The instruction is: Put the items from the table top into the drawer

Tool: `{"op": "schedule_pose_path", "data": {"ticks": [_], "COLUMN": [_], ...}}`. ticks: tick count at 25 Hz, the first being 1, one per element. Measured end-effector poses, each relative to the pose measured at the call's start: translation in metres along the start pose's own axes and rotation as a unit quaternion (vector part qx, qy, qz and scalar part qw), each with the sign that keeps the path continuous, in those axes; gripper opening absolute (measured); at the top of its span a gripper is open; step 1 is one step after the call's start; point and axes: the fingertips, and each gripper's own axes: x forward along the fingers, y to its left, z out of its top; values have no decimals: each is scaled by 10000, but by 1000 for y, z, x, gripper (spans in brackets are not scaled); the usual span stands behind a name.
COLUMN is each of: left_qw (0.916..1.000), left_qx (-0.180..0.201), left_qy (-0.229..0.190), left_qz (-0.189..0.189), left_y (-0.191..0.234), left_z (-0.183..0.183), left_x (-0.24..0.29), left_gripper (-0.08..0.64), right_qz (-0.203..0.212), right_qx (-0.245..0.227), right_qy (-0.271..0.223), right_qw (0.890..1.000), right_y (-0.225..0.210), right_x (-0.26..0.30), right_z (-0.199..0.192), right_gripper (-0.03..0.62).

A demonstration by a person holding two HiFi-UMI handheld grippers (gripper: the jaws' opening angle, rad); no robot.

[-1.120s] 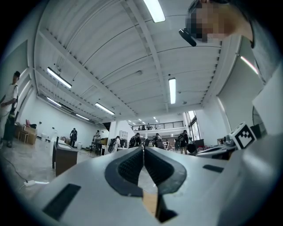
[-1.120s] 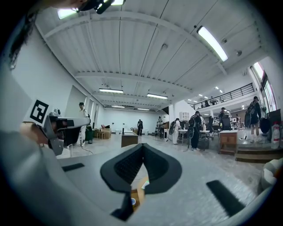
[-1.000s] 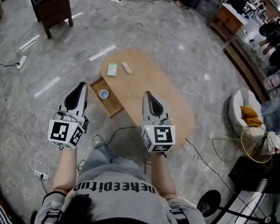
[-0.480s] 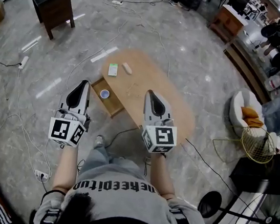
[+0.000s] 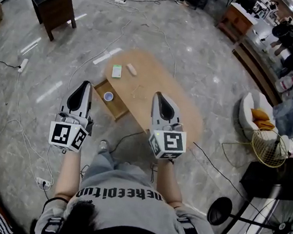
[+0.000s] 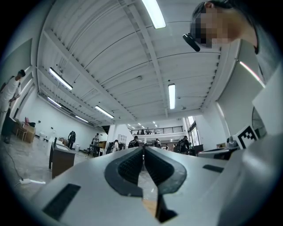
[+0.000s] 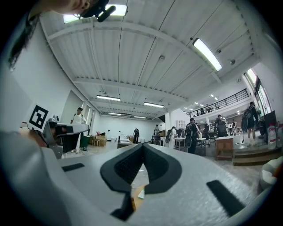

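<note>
An oval wooden table (image 5: 155,96) stands on the marble floor ahead of me. Its drawer (image 5: 116,109) is pulled out at the left side, with a small round blue and white item (image 5: 108,96) inside. A green and white box (image 5: 117,71) and a pinkish oblong item (image 5: 132,70) lie on the tabletop's far left end. My left gripper (image 5: 85,83) (image 6: 143,148) is held in the air left of the drawer, shut and empty. My right gripper (image 5: 158,95) (image 7: 143,145) hovers over the table's near edge, also shut with nothing held.
A dark wooden cabinet (image 5: 54,3) stands far left. Cables and a power strip (image 5: 23,64) lie on the floor around the table. At the right are a white chair with an orange cushion (image 5: 257,118), a wire basket (image 5: 269,150) and a fan (image 5: 276,229).
Both grippers sit slightly higher in the head view, the right one a little more. Their jaws stay shut. The items on the table and in the drawer have not moved.
</note>
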Motion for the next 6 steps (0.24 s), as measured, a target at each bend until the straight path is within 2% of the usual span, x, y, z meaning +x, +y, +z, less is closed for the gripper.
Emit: {"op": "schedule_pose_path", "data": {"ticks": [6], "left_qw": [9999], "left_qx": [-8], "left_qy": [-104], "left_qz": [-65], "left_y": [4], "left_z": [-6], "left_x": [2], "left_gripper": [12], "right_qz": [0], "right_qx": [2], "right_qy": [-13], "right_qw": [10000], "right_y": [-1], "right_x": [3], "right_z": [4], "right_gripper": [-5]}}
